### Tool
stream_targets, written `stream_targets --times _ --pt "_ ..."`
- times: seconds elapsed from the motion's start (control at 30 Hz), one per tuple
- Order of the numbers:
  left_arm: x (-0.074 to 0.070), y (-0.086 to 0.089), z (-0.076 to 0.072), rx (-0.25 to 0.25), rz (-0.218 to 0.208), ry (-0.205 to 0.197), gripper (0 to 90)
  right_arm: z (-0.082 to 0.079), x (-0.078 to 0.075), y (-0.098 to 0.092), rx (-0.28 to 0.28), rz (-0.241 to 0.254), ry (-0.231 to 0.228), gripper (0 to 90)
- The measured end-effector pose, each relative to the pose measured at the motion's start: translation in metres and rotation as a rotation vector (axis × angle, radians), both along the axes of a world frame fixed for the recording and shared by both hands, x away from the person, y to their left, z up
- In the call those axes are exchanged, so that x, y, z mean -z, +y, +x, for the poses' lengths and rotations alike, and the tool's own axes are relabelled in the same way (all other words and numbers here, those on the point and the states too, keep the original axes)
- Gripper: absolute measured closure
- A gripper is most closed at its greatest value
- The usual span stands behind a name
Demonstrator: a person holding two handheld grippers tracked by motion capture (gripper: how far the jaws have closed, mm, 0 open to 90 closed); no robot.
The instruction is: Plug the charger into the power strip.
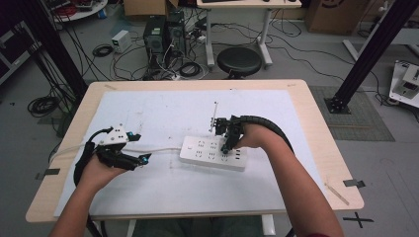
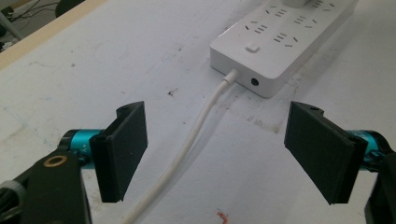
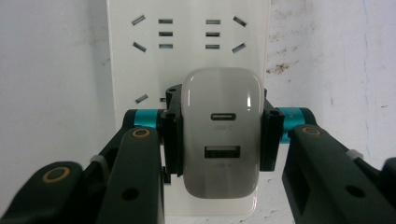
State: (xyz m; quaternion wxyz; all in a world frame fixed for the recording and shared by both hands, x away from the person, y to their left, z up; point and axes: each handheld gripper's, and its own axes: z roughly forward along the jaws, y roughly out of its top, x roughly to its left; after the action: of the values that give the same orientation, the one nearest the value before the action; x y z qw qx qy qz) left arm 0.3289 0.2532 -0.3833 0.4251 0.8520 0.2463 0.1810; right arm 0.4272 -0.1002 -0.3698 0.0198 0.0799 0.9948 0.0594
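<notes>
A person sits at the near edge of a pale wooden desk point(image 1: 316, 123) covered by a white sheet, both forearms reaching in from that edge. The right forearm angles inward toward the middle of the desk, and the hand bends at the wrist so the right gripper point(image 1: 228, 143) points down onto a white power strip point(image 1: 200, 150). In the right gripper view, its black jaws are clamped on the two sides of a white USB charger point(image 3: 221, 130) (one oval port above one rectangular port on its face), which sits on the strip's socket face. The charger lies over the right half of the strip, which rests a little right of the desk's centre, lengthwise along the near edge.

The left hand rests near the left edge of the desk, palm up, with the left gripper point(image 1: 141, 159) pointing level toward the strip. Its jaws stand wide apart, grasping nothing. In the left gripper view, the strip's white cable point(image 2: 196, 130) runs across the sheet between the open jaws, below them, to the strip's end.

A thin upright rod point(image 1: 215, 116) stands just behind the right gripper. Beyond the far edge, on the floor, are a black round stool point(image 1: 239, 61), computer towers point(image 1: 164, 33) and tangled cables.
</notes>
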Motion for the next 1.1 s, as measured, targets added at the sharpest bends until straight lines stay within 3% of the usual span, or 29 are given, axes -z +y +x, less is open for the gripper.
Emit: stream_targets --times 0.17,0.2,0.23,0.33,0.37,0.43,0.53,0.57,0.6,0.73,0.8,0.9,0.97,1.03,1.1 --pt "0.0 0.002 0.001 0.002 -0.006 0.0 21.4 0.002 -0.001 -0.002 -0.003 0.019 0.015 61.4" --pt "0.0 0.002 0.002 0.004 -0.008 0.001 21.4 0.002 -0.001 -0.003 0.0 0.033 0.0 55.6" --pt "0.0 0.002 0.002 0.004 -0.008 0.001 21.4 0.002 -0.003 -0.006 0.022 0.054 -0.018 49.6" --pt "0.0 0.002 0.002 0.01 -0.012 -0.003 21.4 -0.001 -0.011 -0.015 0.072 0.172 -0.012 42.0" --pt "0.0 0.002 0.003 0.009 -0.016 -0.002 21.4 -0.001 -0.011 -0.015 0.072 0.172 -0.012 42.0" --pt "0.0 0.001 0.004 0.01 -0.021 -0.007 21.4 -0.004 -0.014 -0.02 0.089 0.224 -0.003 40.7" --pt "0.0 0.001 0.006 0.01 -0.034 -0.013 21.4 -0.011 -0.017 -0.029 0.119 0.299 -0.023 35.7" --pt "0.0 0.001 0.006 0.01 -0.034 -0.013 21.4 -0.011 -0.017 -0.029 0.119 0.299 -0.023 35.7" --pt "-0.001 0.0 0.007 0.017 -0.04 -0.018 21.4 -0.02 -0.021 -0.037 0.145 0.36 -0.046 33.0" --pt "-0.002 -0.002 0.007 0.026 -0.047 -0.022 20.8 -0.026 -0.022 -0.045 0.178 0.418 -0.064 29.4" --pt "-0.004 -0.002 0.006 0.033 -0.05 -0.023 20.7 -0.032 -0.024 -0.053 0.232 0.464 -0.076 23.2" --pt "-0.004 -0.002 0.004 0.033 -0.052 -0.029 20.4 -0.038 -0.025 -0.06 0.254 0.523 -0.094 21.8" --pt "-0.005 -0.001 0.003 0.034 -0.059 -0.03 20.3 -0.04 -0.026 -0.063 0.267 0.53 -0.1 21.6" --pt "-0.007 0.001 0.002 0.034 -0.072 -0.032 20.3 -0.046 -0.026 -0.07 0.283 0.582 -0.12 21.5" --pt "-0.009 0.001 0.002 0.026 -0.075 -0.031 20.2 -0.049 -0.025 -0.075 0.283 0.625 -0.107 21.6"
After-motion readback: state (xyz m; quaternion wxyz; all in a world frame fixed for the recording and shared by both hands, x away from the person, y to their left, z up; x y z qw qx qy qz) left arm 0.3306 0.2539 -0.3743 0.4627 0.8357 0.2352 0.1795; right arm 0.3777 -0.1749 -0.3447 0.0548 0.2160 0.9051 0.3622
